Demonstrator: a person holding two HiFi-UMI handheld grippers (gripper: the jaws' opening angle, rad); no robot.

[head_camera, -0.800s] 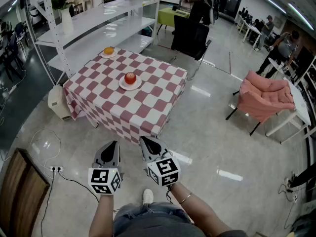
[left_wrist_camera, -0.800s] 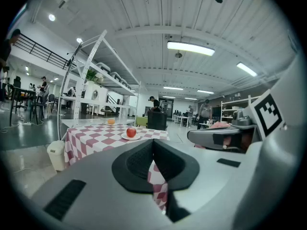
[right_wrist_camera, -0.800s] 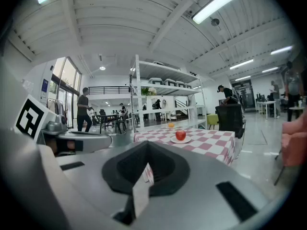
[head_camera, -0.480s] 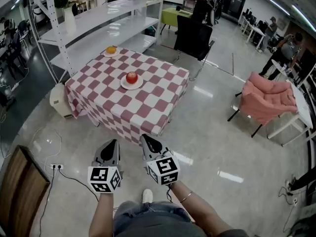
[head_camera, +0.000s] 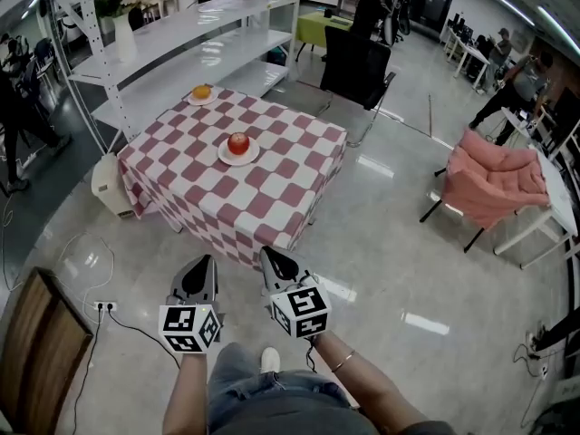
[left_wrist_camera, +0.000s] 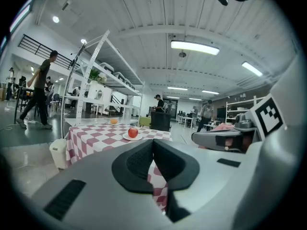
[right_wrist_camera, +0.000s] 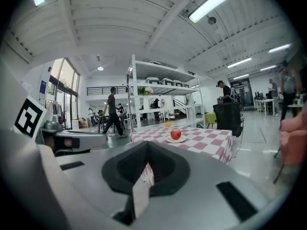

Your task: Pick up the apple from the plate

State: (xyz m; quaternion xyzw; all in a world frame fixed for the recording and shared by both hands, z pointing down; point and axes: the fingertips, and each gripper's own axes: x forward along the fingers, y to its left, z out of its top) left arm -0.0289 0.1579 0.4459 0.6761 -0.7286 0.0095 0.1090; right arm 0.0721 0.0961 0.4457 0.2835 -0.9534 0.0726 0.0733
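A red apple point(head_camera: 238, 142) sits on a white plate point(head_camera: 239, 155) near the middle of a table with a red-and-white checked cloth point(head_camera: 272, 198). Both grippers are held side by side low over the floor, well short of the table. The left gripper point(head_camera: 207, 262) is shut and empty. The right gripper point(head_camera: 268, 255) also has its jaws together with nothing in them. In the left gripper view the apple point(left_wrist_camera: 133, 132) shows far beyond the closed left gripper point(left_wrist_camera: 153, 143). The right gripper view has the apple point(right_wrist_camera: 176, 134) beyond the right gripper point(right_wrist_camera: 147, 145).
An orange point(head_camera: 201, 91) lies on a small plate at the table's far corner. White shelving point(head_camera: 181, 34) stands behind the table, a black chair point(head_camera: 355, 66) beyond it, a white bin point(head_camera: 109, 187) at its left. A pink-draped chair point(head_camera: 489, 181) is right; a cable and socket strip point(head_camera: 104, 307) lie on the floor.
Both grippers keep their places and stay shut. A person walking has come into view at the far left edge, and my left knee has come forward.
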